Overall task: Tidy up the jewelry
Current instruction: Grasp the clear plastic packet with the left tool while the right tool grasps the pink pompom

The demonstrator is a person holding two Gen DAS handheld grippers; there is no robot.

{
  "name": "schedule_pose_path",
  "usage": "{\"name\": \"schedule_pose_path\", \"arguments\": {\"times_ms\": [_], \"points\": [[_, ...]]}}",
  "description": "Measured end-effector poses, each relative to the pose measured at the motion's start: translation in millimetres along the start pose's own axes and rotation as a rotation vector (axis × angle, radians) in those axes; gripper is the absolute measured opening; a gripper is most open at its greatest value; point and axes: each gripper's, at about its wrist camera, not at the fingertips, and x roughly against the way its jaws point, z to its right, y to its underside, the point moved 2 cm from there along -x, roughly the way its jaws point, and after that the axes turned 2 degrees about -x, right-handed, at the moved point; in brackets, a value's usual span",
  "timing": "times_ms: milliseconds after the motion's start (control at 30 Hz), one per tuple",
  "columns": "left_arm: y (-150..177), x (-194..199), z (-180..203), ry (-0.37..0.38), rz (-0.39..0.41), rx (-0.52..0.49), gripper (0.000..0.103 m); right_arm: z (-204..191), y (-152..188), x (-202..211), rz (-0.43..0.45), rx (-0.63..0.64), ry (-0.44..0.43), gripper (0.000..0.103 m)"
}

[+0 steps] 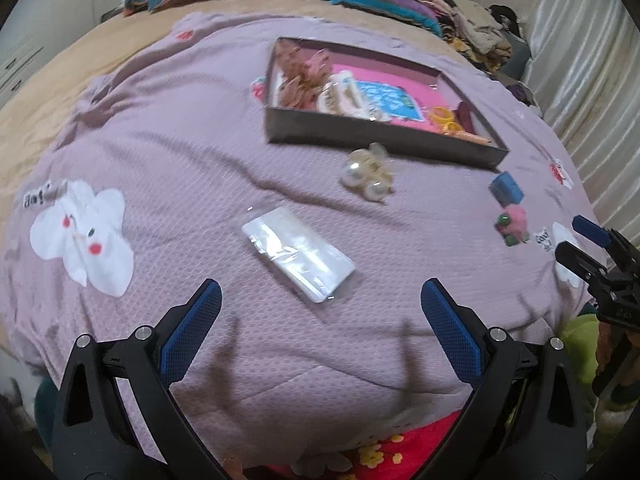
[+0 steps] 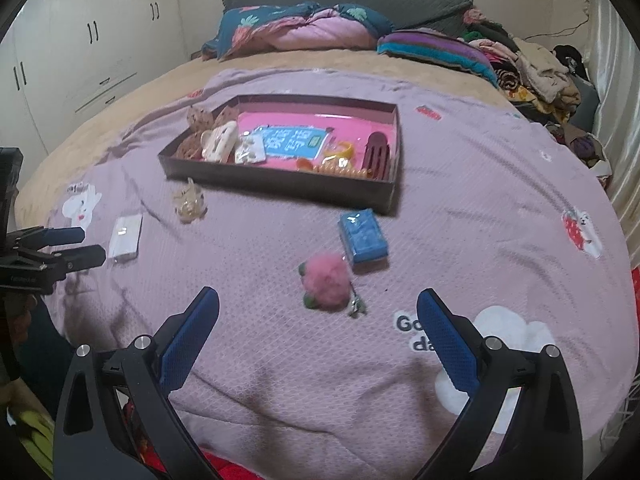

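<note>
A shallow dark cardboard tray with a pink lining [image 2: 280, 190] sits on the mauve quilted bedspread [image 2: 480, 208] in the upper middle of the right wrist view. It serves as the collecting place, judging by what already lies in it: hair clips, a printed card, yellow rings and a maroon comb.

Four pieces are not yet in it, scattered below the tray's near wall. The clear clip set with large pearls [image 1: 370, 176] lies just beside that wall. The flat white packet in clear plastic wrap [image 1: 298, 254] lies centre frame in the left wrist view, closest to the left tongs [image 1: 320, 322], which gape wide and empty above the bedspread, probably lined up for it. The small blue wrapped box [image 2: 363, 236] and the fluffy pink pompom charm with green leaves [image 2: 326, 282] lie near each other, mid frame in the right wrist view (the charm's metal clasp trails toward the lower right). The right tongs [image 2: 318, 328] are also spread wide, holding nothing, aimed at the pompom.
</note>
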Motion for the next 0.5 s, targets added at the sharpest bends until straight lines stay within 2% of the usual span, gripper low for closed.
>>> {"name": "schedule_pose_path", "arguments": {"times_ms": [200, 333, 500], "points": [[-2, -14, -5, 0.004, -0.022, 0.016, 0.093, -3, 3, -9, -0.020, 0.006, -0.005, 0.099], [-5, -28, 2, 0.009, -0.048, 0.001, 0.086, -1, 4, -13, -0.026, -0.002, -0.002, 0.099], [-9, -46, 5, -0.030, -0.074, -0.003, 0.078, 6, 3, -17, -0.027, -0.018, 0.006, 0.099]]}}
